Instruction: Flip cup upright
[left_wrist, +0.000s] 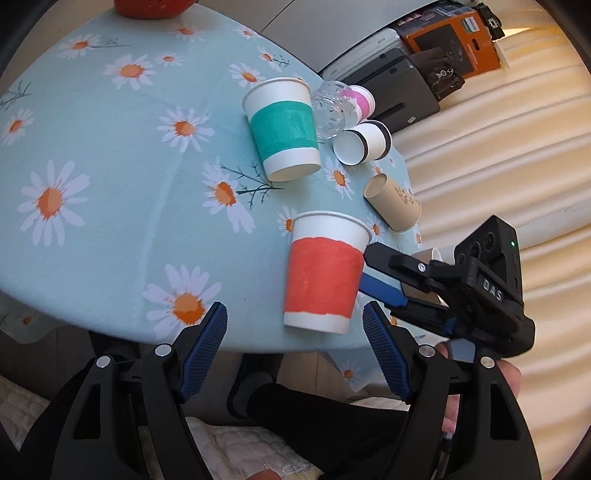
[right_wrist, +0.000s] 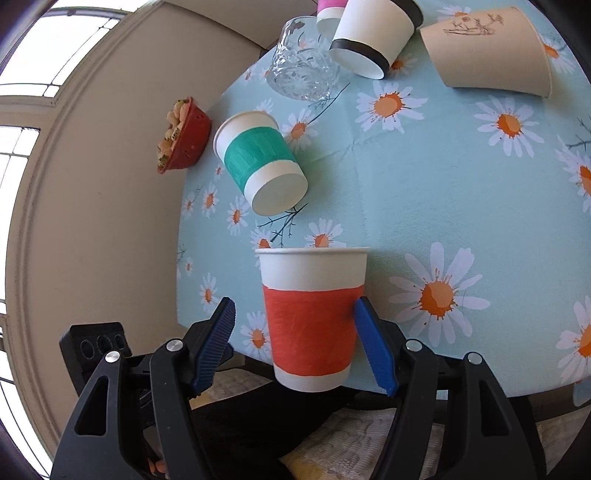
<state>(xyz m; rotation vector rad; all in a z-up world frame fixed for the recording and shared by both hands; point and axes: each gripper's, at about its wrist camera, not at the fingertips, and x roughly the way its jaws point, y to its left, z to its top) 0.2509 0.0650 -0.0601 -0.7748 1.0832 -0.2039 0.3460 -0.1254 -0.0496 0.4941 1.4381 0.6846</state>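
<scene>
- The white paper cup with the orange-red band (right_wrist: 312, 321) stands mouth-up near the table's near edge, at the lower centre of the right wrist view, so the flip itself looks done and the step in hand seems to be the release.
- The right gripper (right_wrist: 295, 345) is spread wide around this cup: its right blue pad (right_wrist: 373, 343) lies against or just beside the cup wall, while the left pad stands clear, so nothing is clamped.
- In the left wrist view the same cup sits at lower centre-right, with the right gripper reaching in from the right of the frame.
- The left gripper (left_wrist: 295, 354) is spread apart and empty, hanging off the table edge just short of the cup.
- The round table with the pale blue daisy cloth (right_wrist: 443, 177) also carries a white paper cup with a teal band (right_wrist: 260, 160) lying on its side at centre-left, a likely next candidate.
- Next, I judge, the right gripper should back straight off without brushing the light cup, which would tip easily so close to the edge.
</scene>
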